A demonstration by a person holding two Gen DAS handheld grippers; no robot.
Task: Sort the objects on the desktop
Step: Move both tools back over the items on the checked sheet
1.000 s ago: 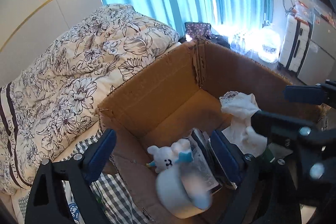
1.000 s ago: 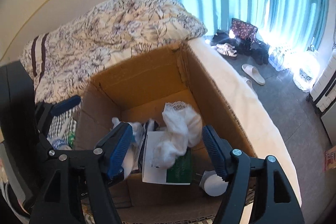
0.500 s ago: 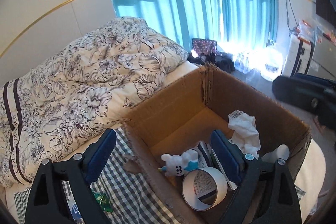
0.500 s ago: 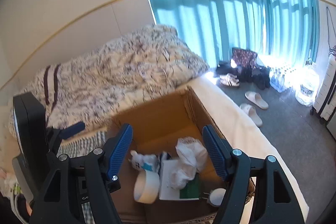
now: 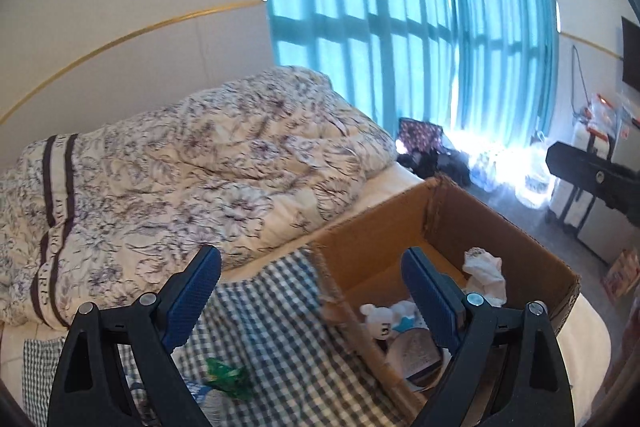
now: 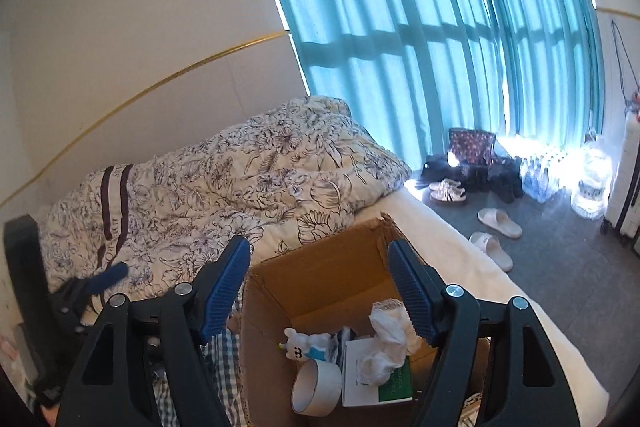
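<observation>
Left tool (image 5: 310, 301): released, empty, over the checked cloth (image 5: 276, 327)
Right tool (image 6: 320, 291): released, above the box (image 6: 316, 279) collecting sorted items

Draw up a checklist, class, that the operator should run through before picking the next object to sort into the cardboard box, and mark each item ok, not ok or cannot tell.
1. Left gripper open and empty: ok.
2. Right gripper open and empty: ok.
3. Cardboard box open at the top, with bare floor free at the back: ok.
4. Tape roll, plush toy and white cloth lie inside the box: ok.
5. Objects left to sort: green wrapper lies on the checked cloth outside the box: not ok.
6. Other items left under the left gripper: cannot tell.
</observation>
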